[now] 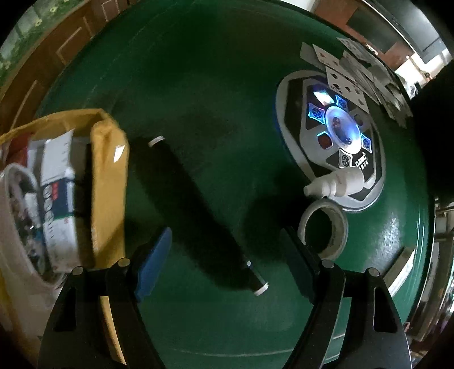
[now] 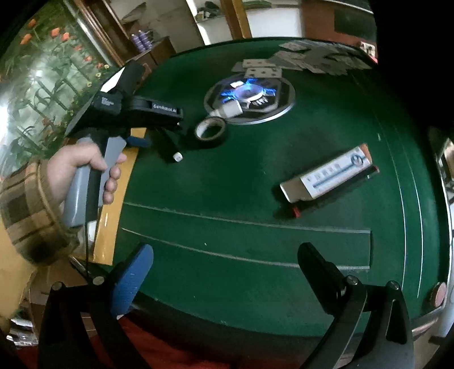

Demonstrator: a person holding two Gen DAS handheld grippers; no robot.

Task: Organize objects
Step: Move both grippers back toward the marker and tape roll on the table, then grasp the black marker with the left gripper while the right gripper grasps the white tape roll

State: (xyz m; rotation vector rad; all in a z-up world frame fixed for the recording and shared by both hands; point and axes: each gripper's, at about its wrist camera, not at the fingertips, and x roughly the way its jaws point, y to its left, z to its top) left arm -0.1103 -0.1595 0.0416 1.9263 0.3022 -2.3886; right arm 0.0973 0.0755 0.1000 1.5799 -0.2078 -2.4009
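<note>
Left gripper (image 1: 224,249) is hovering spread over the dark cylindrical tube with white end caps (image 1: 198,210), lying beside the yellow bag (image 1: 109,181) at the green felt table's (image 1: 204,85) edge; right gripper (image 2: 224,272) is gaping wide, empty.

Place: a lived-in home room used for card or mahjong games.
Tabletop: round, green felt tabletop (image 2: 227,176) with a lit control panel (image 1: 334,133) at its centre, like an automatic game table.
Cards: playing cards (image 1: 357,71) scattered at the far edge.
Furnishing: brown wooden cabinet (image 1: 56,48) panels, a doorway with wood trim (image 2: 238,17) beyond.
Wall: large flower mural (image 2: 42,85).
Clutter: yellow bag (image 1: 107,176) stuffed with household boxes.
</note>
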